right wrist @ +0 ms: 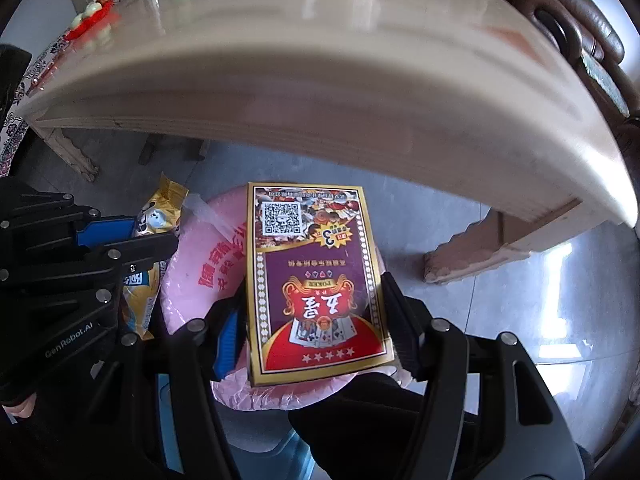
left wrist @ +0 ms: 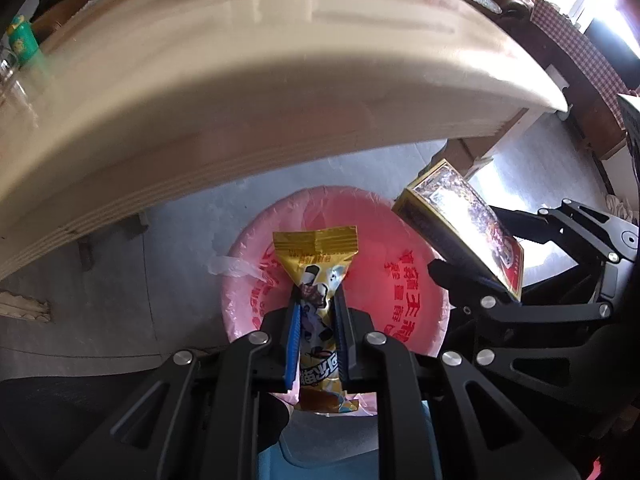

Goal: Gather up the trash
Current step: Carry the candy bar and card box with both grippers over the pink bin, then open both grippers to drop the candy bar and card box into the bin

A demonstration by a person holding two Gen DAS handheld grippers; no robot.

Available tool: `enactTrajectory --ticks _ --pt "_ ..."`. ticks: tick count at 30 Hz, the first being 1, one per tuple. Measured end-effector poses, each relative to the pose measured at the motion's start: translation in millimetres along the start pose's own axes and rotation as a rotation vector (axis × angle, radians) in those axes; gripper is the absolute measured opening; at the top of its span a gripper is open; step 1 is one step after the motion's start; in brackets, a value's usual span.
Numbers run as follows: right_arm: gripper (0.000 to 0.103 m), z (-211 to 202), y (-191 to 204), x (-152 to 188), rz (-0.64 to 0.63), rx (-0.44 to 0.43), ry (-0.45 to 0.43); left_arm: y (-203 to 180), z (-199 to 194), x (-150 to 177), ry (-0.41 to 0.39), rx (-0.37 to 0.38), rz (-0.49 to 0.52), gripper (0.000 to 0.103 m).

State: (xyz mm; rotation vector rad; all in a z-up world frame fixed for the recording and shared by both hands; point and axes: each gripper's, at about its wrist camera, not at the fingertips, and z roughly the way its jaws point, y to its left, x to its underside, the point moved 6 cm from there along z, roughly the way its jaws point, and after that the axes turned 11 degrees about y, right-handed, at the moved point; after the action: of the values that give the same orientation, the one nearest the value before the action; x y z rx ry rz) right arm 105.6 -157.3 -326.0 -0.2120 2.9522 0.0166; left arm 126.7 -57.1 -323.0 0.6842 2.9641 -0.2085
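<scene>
Snack wrapper [left wrist: 316, 312] pinched in left gripper [left wrist: 317, 320], card box [right wrist: 316, 280] clamped in right gripper [right wrist: 316, 316], both poised above pink-lined bin [left wrist: 404, 280] beside counter [left wrist: 200, 80]; risk: box striking rim, landing outside.

The snack wrapper [left wrist: 318, 280] is glossy gold foil-like plastic. The card box [right wrist: 316, 280] is shiny printed cardboard. Thin, crinkled pink plastic lines the bin [left wrist: 400, 248]. The desk [right wrist: 320, 60] is polished and pale; the floor [right wrist: 540, 300] is glossy grey tile.
</scene>
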Motion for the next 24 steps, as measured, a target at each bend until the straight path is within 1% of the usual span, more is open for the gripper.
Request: enactTrajectory --ticks 5,12,24 --pt "0.061 23.3 1.7 2.6 0.01 -0.009 0.05 3.5 23.4 -1.4 0.049 0.027 -0.004 0.015" --pt "0.061 42.3 -0.8 3.7 0.01 -0.008 0.094 9.0 49.2 -2.4 0.096 0.063 -0.016 0.015" --pt "0.062 68.3 7.2 2.8 -0.03 -0.02 0.154 14.7 86.5 1.5 0.174 0.06 -0.047 0.016"
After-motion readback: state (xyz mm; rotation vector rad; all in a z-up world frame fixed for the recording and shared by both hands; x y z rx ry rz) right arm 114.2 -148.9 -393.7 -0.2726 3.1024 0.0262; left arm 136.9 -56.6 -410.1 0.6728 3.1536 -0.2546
